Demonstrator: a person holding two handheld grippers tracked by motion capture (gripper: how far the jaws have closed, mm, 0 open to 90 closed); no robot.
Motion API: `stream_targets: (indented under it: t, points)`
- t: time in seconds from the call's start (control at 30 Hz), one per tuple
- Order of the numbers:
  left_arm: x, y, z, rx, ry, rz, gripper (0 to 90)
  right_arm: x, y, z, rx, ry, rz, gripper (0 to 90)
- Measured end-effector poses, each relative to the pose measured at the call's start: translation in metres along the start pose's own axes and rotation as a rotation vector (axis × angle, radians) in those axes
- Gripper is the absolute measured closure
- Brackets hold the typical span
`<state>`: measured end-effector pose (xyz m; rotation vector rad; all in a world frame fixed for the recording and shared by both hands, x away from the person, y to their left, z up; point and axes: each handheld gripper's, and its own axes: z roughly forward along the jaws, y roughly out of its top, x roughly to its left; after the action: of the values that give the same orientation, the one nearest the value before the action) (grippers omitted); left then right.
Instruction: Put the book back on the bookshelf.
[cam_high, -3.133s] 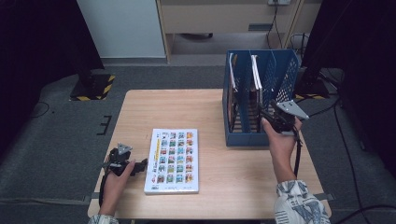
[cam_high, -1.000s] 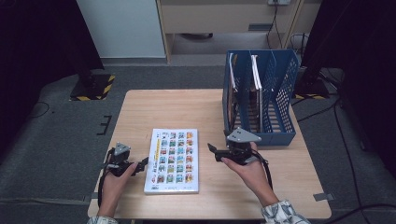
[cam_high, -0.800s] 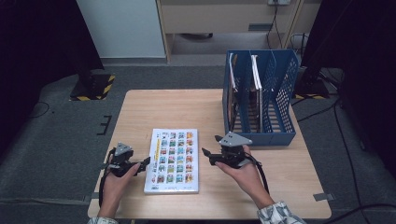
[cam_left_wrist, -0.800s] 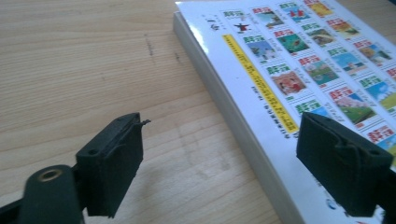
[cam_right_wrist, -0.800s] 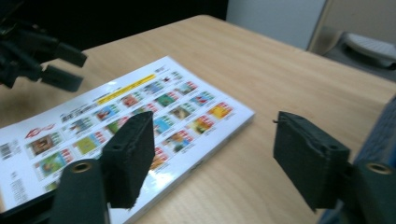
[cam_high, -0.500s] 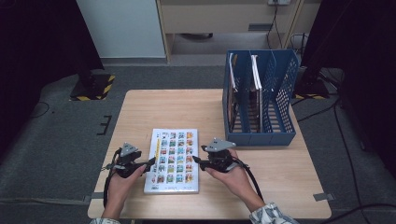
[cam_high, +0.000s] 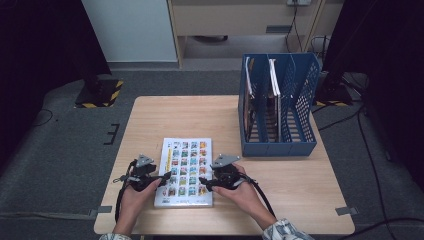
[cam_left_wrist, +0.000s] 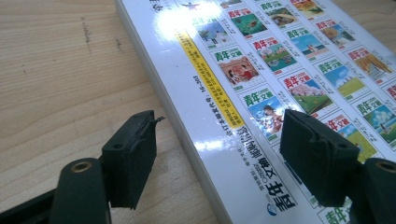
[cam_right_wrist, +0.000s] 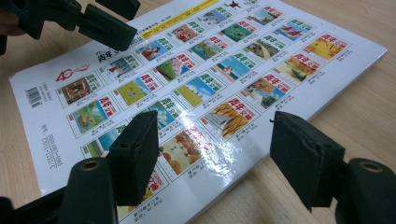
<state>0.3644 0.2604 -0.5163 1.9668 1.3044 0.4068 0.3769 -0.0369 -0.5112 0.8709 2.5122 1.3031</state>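
Now that the right claw (cam_high: 206, 183) has come down from the file rack (cam_high: 278, 112), both it and the left claw (cam_high: 164, 176) straddle the magazine's (cam_high: 186, 170) edges, jaws parted, not yet gripping; lifting looks next.

A thin, glossy white book (cam_high: 184, 171) lies flat and closed on the light wooden table (cam_high: 300, 175), cover up. The cover carries a grid of small coloured pictures, each with red lettering, and a yellow strip runs along one long side; a barcode sits at one corner. The book lies between the two claws. Its yellow-strip edge passes between the parted jaws of the left gripper (cam_left_wrist: 219, 149), one jaw over the cover, the other over bare wood. Its opposite long edge passes likewise between the parted jaws of the right gripper (cam_right_wrist: 215, 154).
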Motion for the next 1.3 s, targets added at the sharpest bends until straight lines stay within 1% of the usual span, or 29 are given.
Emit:
stream_targets:
  t: [0.13,0.2,0.33,0.37,0.4,0.5,0.6,0.67,0.73,0.83,0.9,1.1,1.23,1.3]
  points:
    - [0.001,-0.001,0.002,0.006,-0.002,-0.012,25.9,0.000,-0.002,0.002,0.007,-0.001,0.015,30.1]
    - [0.002,-0.001,0.004,0.011,0.001,-0.012,25.8,0.000,-0.003,0.003,0.014,-0.001,0.011,28.8]
    - [0.003,-0.001,0.006,0.006,-0.013,-0.032,24.1,-0.001,-0.004,0.005,0.027,-0.002,0.019,26.5]
    - [0.004,-0.002,0.006,0.006,-0.016,-0.036,24.0,-0.001,-0.004,0.005,0.035,0.003,0.016,26.0]
    - [0.004,-0.002,0.006,0.005,-0.018,-0.039,23.9,-0.001,-0.005,0.006,0.035,-0.001,0.018,25.9]
    - [0.005,-0.002,0.008,0.005,-0.031,-0.046,23.9,-0.001,-0.006,0.007,0.045,-0.013,0.005,25.9]
    - [0.007,-0.002,0.009,0.007,-0.047,-0.063,24.1,-0.001,-0.007,0.009,0.057,-0.012,0.010,25.2]
    - [0.008,-0.002,0.009,0.007,-0.052,-0.067,24.1,0.000,-0.008,0.011,0.069,-0.009,0.008,24.5]
    - [0.008,-0.002,0.009,0.008,-0.055,-0.071,24.1,0.000,-0.009,0.011,0.067,-0.007,0.014,24.4]
    - [0.009,-0.002,0.010,0.007,-0.061,-0.079,24.1,-0.001,-0.009,0.012,0.065,-0.008,0.011,23.7]
    - [0.008,-0.002,0.012,0.005,-0.067,-0.080,24.1,-0.001,-0.010,0.011,0.069,0.002,0.024,23.6]
    - [0.008,-0.002,0.013,0.003,-0.076,-0.082,24.0,-0.003,-0.012,0.012,0.059,0.009,0.050,23.1]
    - [0.007,-0.002,0.014,-0.002,-0.080,-0.077,23.9,-0.004,-0.014,0.013,0.056,0.019,0.093,22.3]
    - [0.005,-0.001,0.016,-0.005,-0.084,-0.073,23.8,-0.005,-0.014,0.013,0.057,0.025,0.102,22.1]
